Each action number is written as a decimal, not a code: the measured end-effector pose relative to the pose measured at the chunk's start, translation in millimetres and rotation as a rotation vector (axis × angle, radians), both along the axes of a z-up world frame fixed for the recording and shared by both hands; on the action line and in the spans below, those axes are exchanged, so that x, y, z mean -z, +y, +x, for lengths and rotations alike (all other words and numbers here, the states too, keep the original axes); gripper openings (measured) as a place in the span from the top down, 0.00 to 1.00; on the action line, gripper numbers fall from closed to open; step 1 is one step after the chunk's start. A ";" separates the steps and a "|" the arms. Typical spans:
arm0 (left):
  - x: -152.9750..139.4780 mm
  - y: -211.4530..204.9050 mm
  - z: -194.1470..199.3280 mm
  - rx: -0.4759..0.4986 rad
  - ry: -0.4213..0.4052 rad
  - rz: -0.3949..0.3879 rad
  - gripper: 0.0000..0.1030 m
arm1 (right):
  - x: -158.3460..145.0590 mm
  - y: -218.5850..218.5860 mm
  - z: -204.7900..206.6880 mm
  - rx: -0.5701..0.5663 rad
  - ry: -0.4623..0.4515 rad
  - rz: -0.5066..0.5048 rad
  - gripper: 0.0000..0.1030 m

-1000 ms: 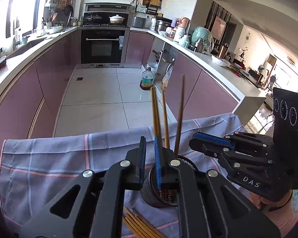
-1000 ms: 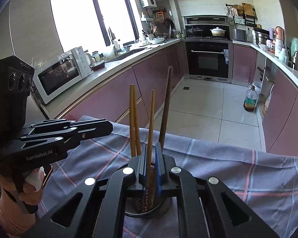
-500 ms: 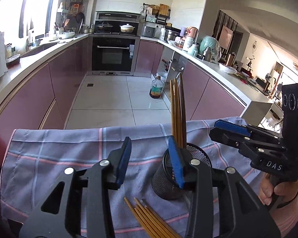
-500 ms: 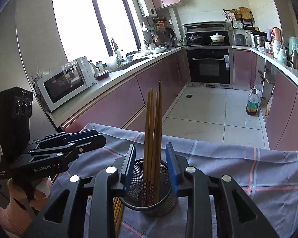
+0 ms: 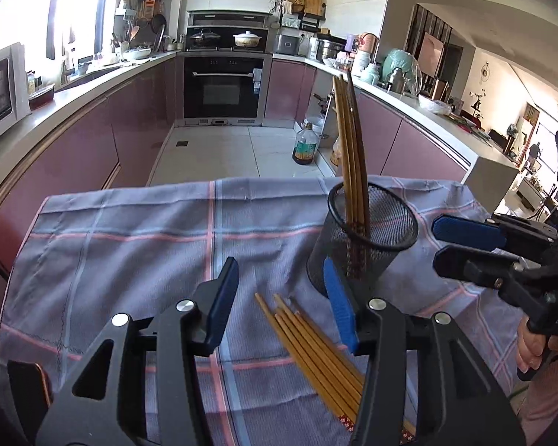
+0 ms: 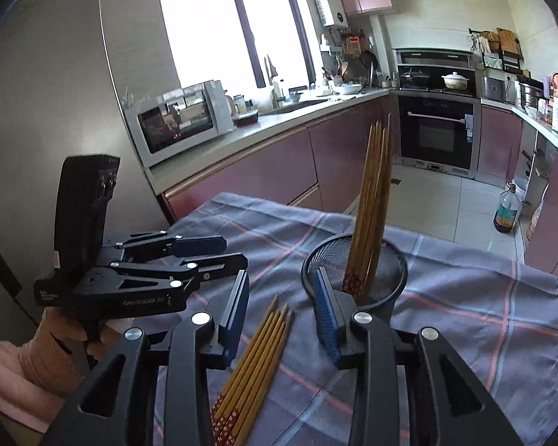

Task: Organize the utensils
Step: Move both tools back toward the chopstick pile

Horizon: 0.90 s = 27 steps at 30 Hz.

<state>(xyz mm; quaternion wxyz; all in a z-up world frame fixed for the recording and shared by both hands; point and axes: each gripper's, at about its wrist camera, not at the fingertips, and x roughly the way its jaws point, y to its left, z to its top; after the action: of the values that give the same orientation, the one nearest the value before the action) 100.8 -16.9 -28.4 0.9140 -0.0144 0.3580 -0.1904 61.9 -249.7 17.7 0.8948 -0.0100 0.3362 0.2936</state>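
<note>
The left gripper [image 5: 281, 297] is opening, its blue pads standing apart with nothing gripped; only cloth and the tips of loose chopsticks are showing in the gap. Its right pad is sitting just beside the mesh cup [image 5: 364, 245], not pressing on it as far as the left wrist view shows. The right gripper [image 6: 281, 310] is opening too, a bit narrower, and it is holding nothing either; the loose chopsticks [image 6: 253, 364] are lying on the cloth below and between its pads, and its right pad is hanging just in front of the cup's wall.

Now the cup: it is standing upright on the checked cloth [image 5: 130, 230], black wire mesh, round rim open at the top. Inside it a bundle of chopsticks [image 5: 349, 148] is standing, leaning together against the rim, patterned ends down in the cup and plain tips rising well above it.

On the cloth beside the cup, the loose bundle is lying flat, fanned slightly, patterned ends toward the camera.

The cloth is covering the table, its far edge hanging over. Beyond it the kitchen is stretching away: an oven [image 5: 225, 85] and a microwave [image 6: 182, 119] on the counter by the window.
</note>
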 end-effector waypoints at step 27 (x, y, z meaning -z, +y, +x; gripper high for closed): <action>82.3 -16.0 -26.6 0.049 0.201 0.079 0.58 | 89.4 23.5 -11.0 0.002 0.236 -0.146 0.73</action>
<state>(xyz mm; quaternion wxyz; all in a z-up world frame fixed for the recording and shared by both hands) 74.2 -32.9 -110.6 0.8685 0.0113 0.4551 -0.1962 50.9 -226.2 -71.7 0.8462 -0.0404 0.4594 0.2667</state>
